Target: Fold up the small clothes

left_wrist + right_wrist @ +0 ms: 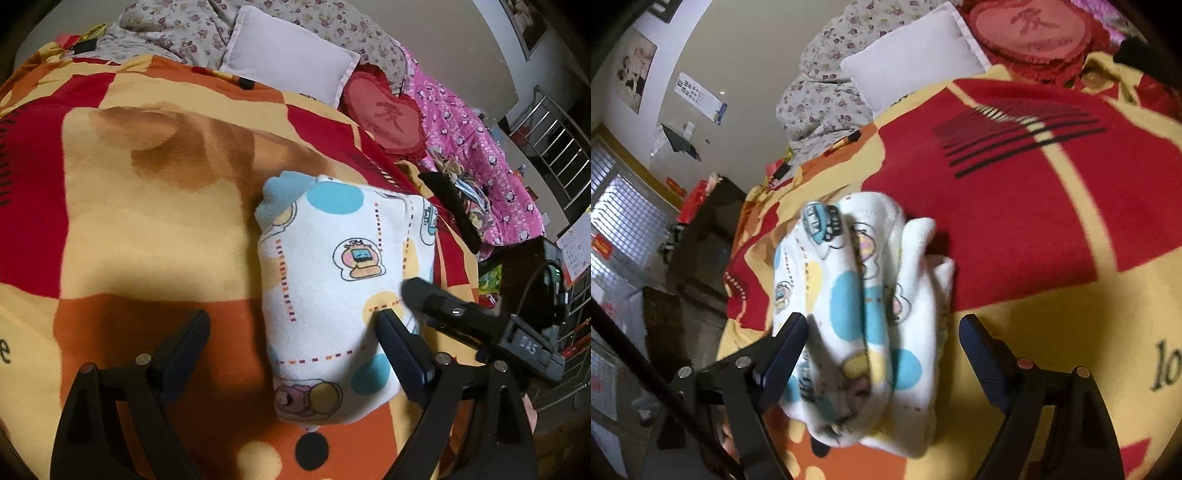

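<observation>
- The left wrist view shows the folded garment from above as a flat white bundle printed with cartoon figures, blue dots and dashed lines, lying on the patterned blanket of the bed.
- The right wrist view shows that garment edge-on, its stacked folds visible; this view is blurred.
- The left gripper stands wide open, holding nothing; one finger lies over the garment's near edge, the other over bare blanket beside it.
- The right gripper is also spread wide, its fingers either side of the garment; whether the pads touch the cloth cannot be told.
- Only the left view shows the right gripper from outside, just beside the garment, with pale lettering too blurred to read.
- The red heart cushion, beyond the garment, carries one embroidered character.
- On the blanket beside the garment, the letters "lo" are cut off by the frame edge.
- A white pillow lies beyond the garment.
</observation>
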Tool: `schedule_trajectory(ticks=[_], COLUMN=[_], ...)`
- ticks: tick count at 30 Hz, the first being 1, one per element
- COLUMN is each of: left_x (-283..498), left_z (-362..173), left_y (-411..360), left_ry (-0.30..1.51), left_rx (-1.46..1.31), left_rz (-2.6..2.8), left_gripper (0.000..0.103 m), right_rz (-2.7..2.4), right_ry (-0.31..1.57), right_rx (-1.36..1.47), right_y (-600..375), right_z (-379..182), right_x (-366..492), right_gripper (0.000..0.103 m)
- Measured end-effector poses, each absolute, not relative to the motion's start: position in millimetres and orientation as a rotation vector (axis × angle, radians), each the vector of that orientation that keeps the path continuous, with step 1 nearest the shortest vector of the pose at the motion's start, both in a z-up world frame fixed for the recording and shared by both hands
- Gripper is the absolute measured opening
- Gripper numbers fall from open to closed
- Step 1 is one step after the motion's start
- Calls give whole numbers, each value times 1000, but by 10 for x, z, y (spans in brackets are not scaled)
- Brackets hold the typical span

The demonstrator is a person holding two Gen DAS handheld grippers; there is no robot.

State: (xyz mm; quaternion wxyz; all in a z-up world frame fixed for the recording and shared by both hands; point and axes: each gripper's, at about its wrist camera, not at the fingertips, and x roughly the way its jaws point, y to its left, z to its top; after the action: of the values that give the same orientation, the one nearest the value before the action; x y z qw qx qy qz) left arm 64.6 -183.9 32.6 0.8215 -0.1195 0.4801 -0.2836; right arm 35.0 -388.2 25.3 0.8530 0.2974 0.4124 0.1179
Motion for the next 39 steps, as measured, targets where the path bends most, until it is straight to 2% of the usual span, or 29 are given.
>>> schedule_trajectory(ticks=[1,2,4,5,7,8,19,22,27,29,31,32,33,36,39], left_x=[649,646,640,624,599,586,24,-118,-294,-341,-378,-383,-397,-445,-428], left_z=[314,295,280,303,356,388,1031,994,588,500,522,547,580,754,865], left_y=[-1854,-1884,-1936,-1962,-1986,-1975,-1378,-1221,-1087,-1102,-1129,-1143,-1145,-1149,-1123], left_ry=[1024,1026,1032,1025,1016,1018,945,949,1030,1014,999,999,995,940,903], left_rx=[-251,-249,-261,-242,-217,-221,-156,-143,-114,-90,-73,-63,-53,-30,-36], left_rz=[-613,-638,-700,-696,-698,-700,-645,-608,-541,-524,-513,-508,-502,-485,-460], left_gripper=[88,75,55,54,49,47,46,46,46,48,49,49,49,49,54], right_rz=[264,277,276,278,280,293,450,472,453,383,346,325,311,302,336], right_ry=[873,877,862,853,826,810,784,793,855,903,909,910,902,842,789], right_rx=[638,653,662,667,673,675,703,688,619,543,505,498,499,499,435], right_y=[-3874,-3864,-3853,-3846,-3826,-3810,-3380,-3203,-2912,-2824,-2798,-2814,-2847,-2935,-2851], right_z=[225,188,164,173,234,286,739,710,502,395,360,368,405,627,894], right_x=[381,394,390,373,306,266,-157,-211,-301,-333,-378,-409,-449,-558,-606], right_gripper=[79,69,55,46,36,28,26,26,27,28,35,41,42,42,42])
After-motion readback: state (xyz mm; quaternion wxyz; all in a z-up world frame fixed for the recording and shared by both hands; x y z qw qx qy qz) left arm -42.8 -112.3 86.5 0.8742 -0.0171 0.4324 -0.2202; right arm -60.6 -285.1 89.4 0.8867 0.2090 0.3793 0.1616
